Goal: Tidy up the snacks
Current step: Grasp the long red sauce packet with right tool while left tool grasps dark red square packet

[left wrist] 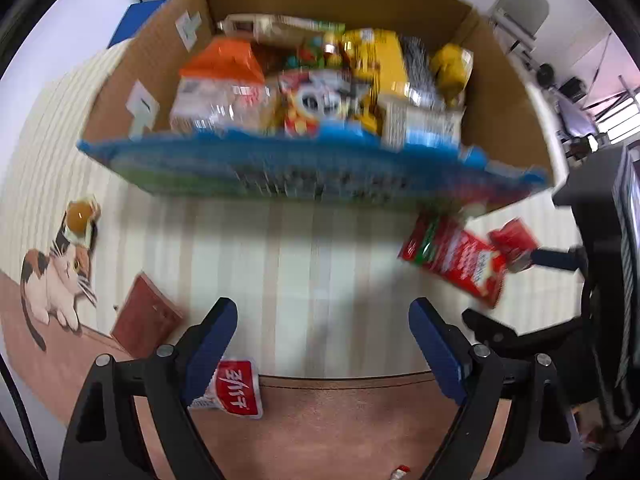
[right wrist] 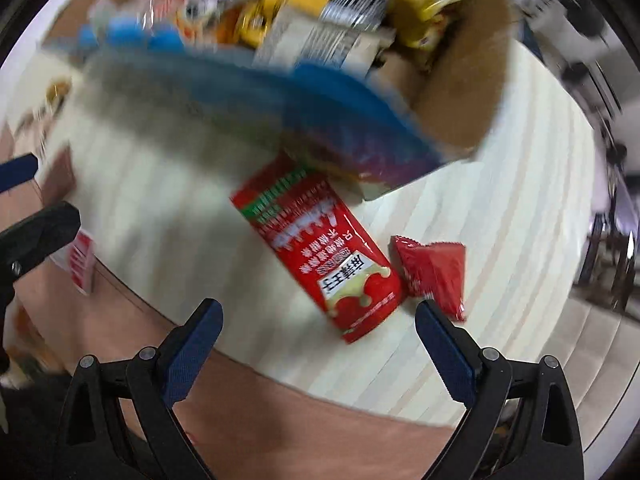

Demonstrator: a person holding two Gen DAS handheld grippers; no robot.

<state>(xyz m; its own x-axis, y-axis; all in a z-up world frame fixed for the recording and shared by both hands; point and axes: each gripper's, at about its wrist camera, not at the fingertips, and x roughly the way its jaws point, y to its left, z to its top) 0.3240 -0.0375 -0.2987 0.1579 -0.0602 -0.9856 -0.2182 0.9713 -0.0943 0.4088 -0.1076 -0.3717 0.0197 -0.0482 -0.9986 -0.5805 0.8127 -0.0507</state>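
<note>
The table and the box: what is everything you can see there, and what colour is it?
box: one, brown cardboard with a blue front, back of the table, full of snacks
orange pack: one, in the box, left side
yellow packs: at least two, in the box, right side
long red pack: one, on the table by the box's front right corner
small red pack: one, right beside the long one
red-and-white pack: one, near the left tongs
brown pack: one, left, on the cat mat
cat mat: one, pink with a calico cat
left tongs: blue pads, open, empty
right tongs: blue pads, open, empty
</note>
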